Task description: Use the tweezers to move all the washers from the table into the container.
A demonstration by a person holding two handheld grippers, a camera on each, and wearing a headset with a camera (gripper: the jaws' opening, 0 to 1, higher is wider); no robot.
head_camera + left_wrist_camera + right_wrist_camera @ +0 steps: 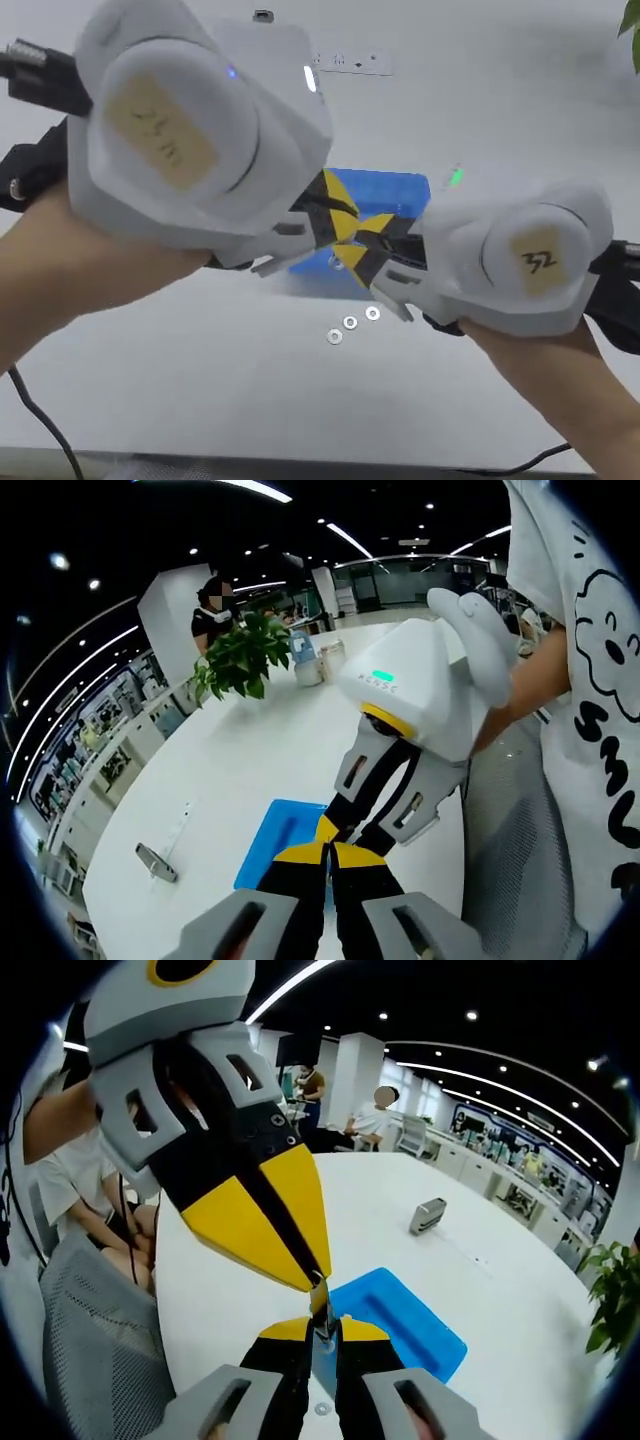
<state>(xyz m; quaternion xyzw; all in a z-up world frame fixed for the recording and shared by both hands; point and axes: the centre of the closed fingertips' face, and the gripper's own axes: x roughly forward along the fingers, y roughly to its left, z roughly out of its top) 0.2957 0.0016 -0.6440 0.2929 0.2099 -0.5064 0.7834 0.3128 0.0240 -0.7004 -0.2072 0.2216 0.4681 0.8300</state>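
Note:
Over the white table (200, 380) my two grippers meet tip to tip. The left gripper (345, 225) comes from the left and the right gripper (358, 250) from the right. Thin metal tweezers (319, 1305) run between the tips; the right gripper (320, 1332) is shut on them, and the left gripper (314, 1278) looks shut on their other end. Three washers (350, 322) lie in a short row on the table just below the tips. Behind the jaws lies the blue container (395, 190), also seen as a flat blue tray (405, 1328) (280, 840).
A small grey device (428, 1215) lies farther out on the table. A potted plant (240, 655) stands at the far side near some jars. A grey mesh chair (90, 1340) is beside the table. People sit at the far end. A cable (40, 425) hangs at the near left edge.

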